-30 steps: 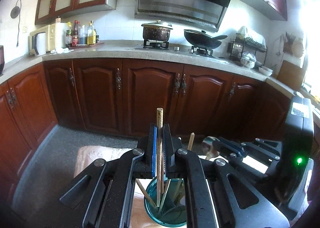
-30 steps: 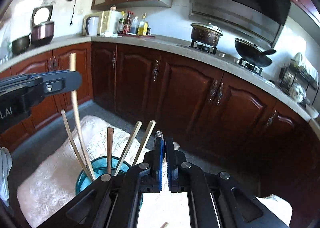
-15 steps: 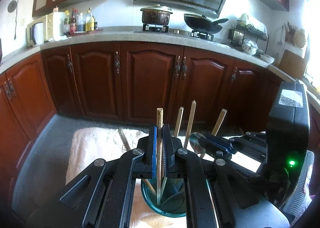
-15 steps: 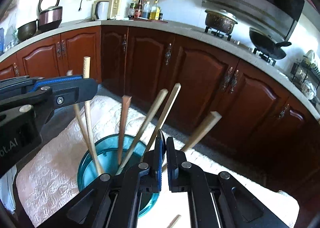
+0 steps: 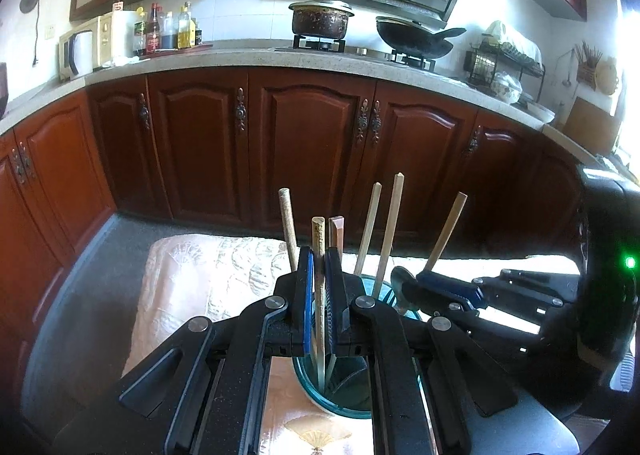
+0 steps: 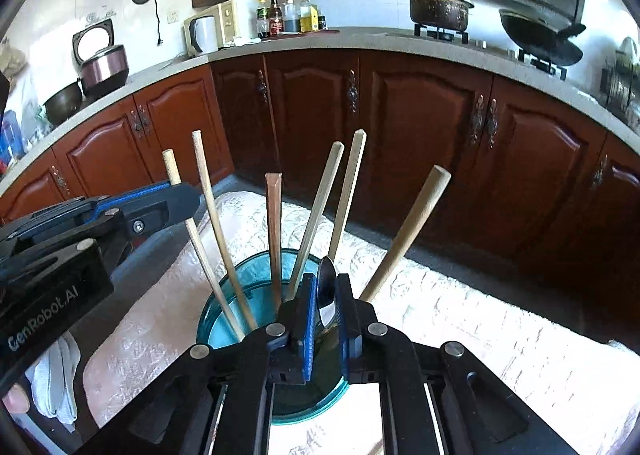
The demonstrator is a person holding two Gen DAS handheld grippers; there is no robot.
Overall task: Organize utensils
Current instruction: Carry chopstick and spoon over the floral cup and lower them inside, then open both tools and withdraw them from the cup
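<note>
A: Where are the utensils?
B: Most stand in the teal glass cup [image 6: 224, 319] on the pale embossed cloth [image 6: 460, 307] covering the bench. Several wooden chopsticks [image 6: 316, 215] lean out of it at different angles, and one darker stick [image 6: 273, 231] stands nearly upright.

A: And the left gripper [image 5: 319, 279]?
B: Its jaws are clamped on a speckled chopstick [image 5: 319, 251], whose lower end reaches down into the cup.

A: The right gripper [image 6: 326, 295]?
B: A metal spoon [image 6: 326, 283] sits between its jaws, bowl upward, over the cup's rim. The jaws are easing apart, yet the pads look to be touching the spoon.

A: Behind all that?
B: Dark red cabinets [image 5: 308, 143], a pot [image 5: 320, 17] and a wok [image 5: 416, 39] on the stove.
</note>
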